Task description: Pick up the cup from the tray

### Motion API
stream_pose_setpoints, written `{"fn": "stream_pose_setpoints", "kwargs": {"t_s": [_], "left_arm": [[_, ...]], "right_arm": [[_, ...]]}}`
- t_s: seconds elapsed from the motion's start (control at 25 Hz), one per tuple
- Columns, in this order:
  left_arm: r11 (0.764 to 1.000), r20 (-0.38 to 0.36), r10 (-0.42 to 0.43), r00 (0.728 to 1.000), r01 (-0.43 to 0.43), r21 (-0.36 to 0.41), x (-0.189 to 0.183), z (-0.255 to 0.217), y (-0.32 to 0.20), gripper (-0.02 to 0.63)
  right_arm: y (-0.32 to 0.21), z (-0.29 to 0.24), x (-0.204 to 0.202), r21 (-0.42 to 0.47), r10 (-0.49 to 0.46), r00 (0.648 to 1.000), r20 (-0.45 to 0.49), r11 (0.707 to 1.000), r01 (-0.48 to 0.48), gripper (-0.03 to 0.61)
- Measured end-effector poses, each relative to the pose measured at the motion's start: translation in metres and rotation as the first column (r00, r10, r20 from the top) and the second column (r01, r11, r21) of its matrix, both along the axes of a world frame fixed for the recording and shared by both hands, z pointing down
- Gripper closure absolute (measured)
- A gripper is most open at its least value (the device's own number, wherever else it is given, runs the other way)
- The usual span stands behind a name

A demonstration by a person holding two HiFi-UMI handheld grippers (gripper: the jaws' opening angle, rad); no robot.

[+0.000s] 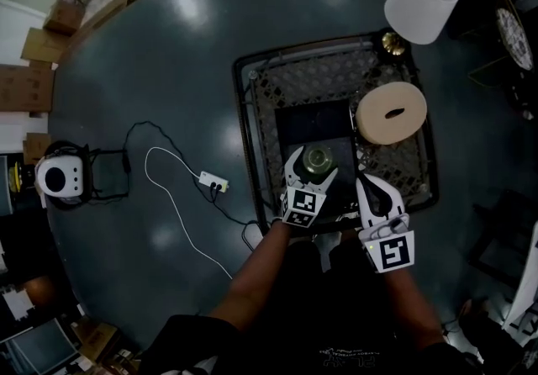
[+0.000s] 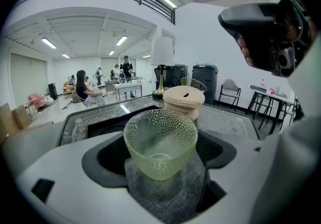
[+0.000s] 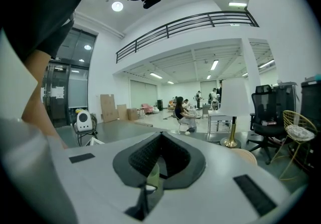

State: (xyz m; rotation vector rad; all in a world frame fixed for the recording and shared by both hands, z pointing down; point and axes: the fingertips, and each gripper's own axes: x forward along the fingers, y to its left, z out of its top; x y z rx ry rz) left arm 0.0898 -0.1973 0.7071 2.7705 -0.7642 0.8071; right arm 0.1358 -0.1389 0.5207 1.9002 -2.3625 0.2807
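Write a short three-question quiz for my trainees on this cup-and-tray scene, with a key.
1. True or false: the left hand-held gripper is clamped shut on the green glass cup.
2. What stands on the tray beyond the cup? A) a tan round container B) a kettle C) a book
3. Which hand-held gripper has its jaws together?
Key: 1 false: its jaws stand apart around the cup. 2 A. 3 the right hand-held gripper.
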Motion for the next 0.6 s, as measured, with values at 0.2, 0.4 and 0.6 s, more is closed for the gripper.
{"fn": "stream_pose_setpoints", "kwargs": {"t_s": [0.2,0.4,0.6], "left_arm": [[0.999,0.009,-0.029,1.000,0.029,-0.029,0.001,0.011,-0.005,0.206],[1.000,0.022,-0.020,1.000,0.020,-0.024,0.002,0.013,-0.008,0.207],[1.000,0.014,0.000,1.000,0.000,-0.010,0.005,0.013,-0.009,0.224]], "right_arm": [[0.001,0.001,0.009,-0.011,0.018,1.000,0.000,1.000,-0.018,0.569],[0.002,0.001,0.013,-0.014,0.024,1.000,-0.004,1.000,-0.024,0.569],[0.001,0.005,0.011,-0.023,0.009,1.000,0.002,1.000,-0.009,0.569]]}}
